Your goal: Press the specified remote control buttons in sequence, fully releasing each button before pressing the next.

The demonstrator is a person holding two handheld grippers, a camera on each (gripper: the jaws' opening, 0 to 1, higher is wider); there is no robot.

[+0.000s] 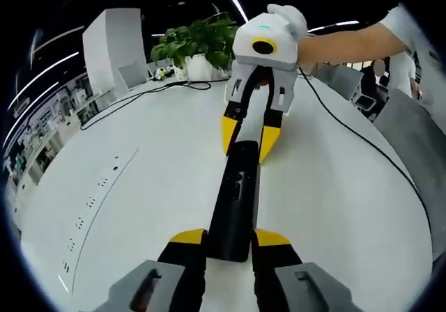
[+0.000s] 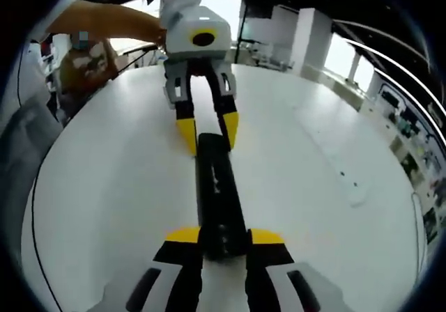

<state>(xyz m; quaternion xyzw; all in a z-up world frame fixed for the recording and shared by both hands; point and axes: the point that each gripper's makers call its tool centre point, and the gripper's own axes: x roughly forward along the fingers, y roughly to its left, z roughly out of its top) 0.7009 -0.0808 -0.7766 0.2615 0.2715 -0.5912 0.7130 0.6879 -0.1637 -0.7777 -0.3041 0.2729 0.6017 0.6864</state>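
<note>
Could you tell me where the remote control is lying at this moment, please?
The remote control lies on the white table, one end between the left gripper jaws, the other between the right gripper jaws.

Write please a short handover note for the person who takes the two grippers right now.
Left gripper: shut on one end of the black remote control.
Right gripper: shut on the opposite end of the remote, which lies lengthwise on the white table.
Both grippers face each other along the remote.
Done: remote is held at both ends. No jaw is on a button.
Left: the button presses; whether any has been made cannot be told.
</note>
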